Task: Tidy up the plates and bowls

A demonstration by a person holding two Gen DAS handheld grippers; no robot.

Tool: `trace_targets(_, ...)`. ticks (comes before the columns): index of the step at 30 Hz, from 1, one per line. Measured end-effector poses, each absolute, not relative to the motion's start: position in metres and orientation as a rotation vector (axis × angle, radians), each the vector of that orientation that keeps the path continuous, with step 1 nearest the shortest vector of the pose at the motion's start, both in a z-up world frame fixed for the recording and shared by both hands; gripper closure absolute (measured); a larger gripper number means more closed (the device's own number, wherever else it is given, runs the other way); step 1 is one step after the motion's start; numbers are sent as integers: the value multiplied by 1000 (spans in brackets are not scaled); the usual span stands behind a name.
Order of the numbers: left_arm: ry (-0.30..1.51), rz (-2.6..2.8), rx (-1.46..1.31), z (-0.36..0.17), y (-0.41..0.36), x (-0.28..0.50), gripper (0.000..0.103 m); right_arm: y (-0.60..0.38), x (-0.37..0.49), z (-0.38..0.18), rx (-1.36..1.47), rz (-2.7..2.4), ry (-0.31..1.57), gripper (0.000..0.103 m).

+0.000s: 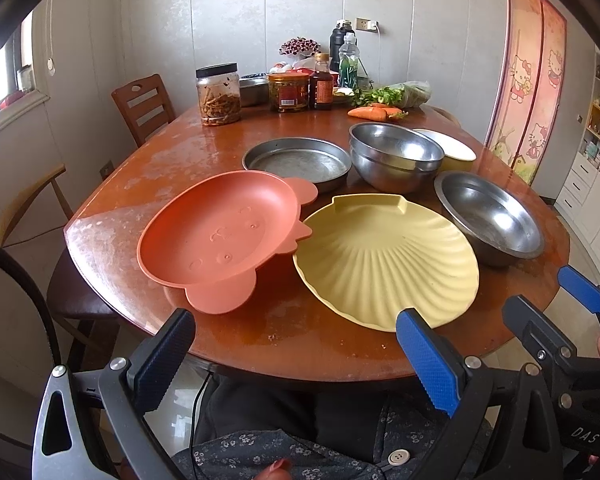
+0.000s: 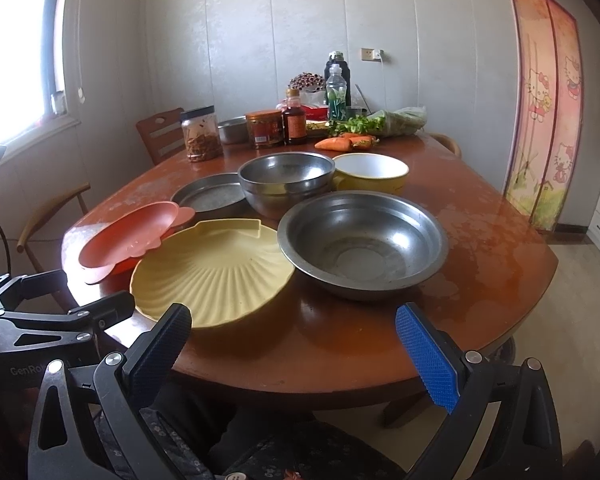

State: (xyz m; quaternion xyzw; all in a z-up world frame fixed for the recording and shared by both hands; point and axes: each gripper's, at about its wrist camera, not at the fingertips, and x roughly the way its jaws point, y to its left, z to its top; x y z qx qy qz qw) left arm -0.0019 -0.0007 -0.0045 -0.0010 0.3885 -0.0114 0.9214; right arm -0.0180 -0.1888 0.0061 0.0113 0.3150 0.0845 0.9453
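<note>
Plates and bowls sat spread over the near half of a reddish-brown surface (image 1: 148, 184), all of them ahead of the tongs. Just beyond the left tongs (image 1: 292, 352) lay a yellow shell-shaped plate (image 1: 384, 264), and to its left an orange plate (image 1: 216, 232) rested tilted on a second orange plate (image 1: 220, 296), its ear-like tabs overlapping the yellow rim. Ahead of the right tongs (image 2: 292, 348) stood a wide steel bowl (image 2: 364, 244), touching the yellow plate's far right edge. Farther out were a flat steel pan (image 1: 300, 160), two nested steel bowls (image 1: 396, 156) and a yellow bowl with a white inside (image 2: 372, 176).

At the surface's far end stood a jar with a black lid (image 1: 219, 94), an orange-lidded jar (image 1: 288, 91), a sauce bottle (image 1: 321, 84), a clear bottle (image 1: 347, 60), a dark flask (image 1: 339, 42), carrots (image 1: 374, 113) and bagged greens (image 1: 400, 94). The top looked worn and glossy, with pale patches. Wooden chairs (image 1: 142, 106) stood at its left side below a bright window (image 2: 16, 52); grey panelled walls ran behind, and a pink cartoon-cat curtain (image 2: 548, 100) hung at the right.

Both tongs hovered at the near edge above a person's dark floral garment (image 1: 260, 448), jaws spread wide, gripping and touching nothing.
</note>
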Motion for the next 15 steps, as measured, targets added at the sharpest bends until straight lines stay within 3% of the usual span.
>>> trace_targets(15,802,-33,16,-4,-3,-4,2,-189,-18,6,33,180,648,1)
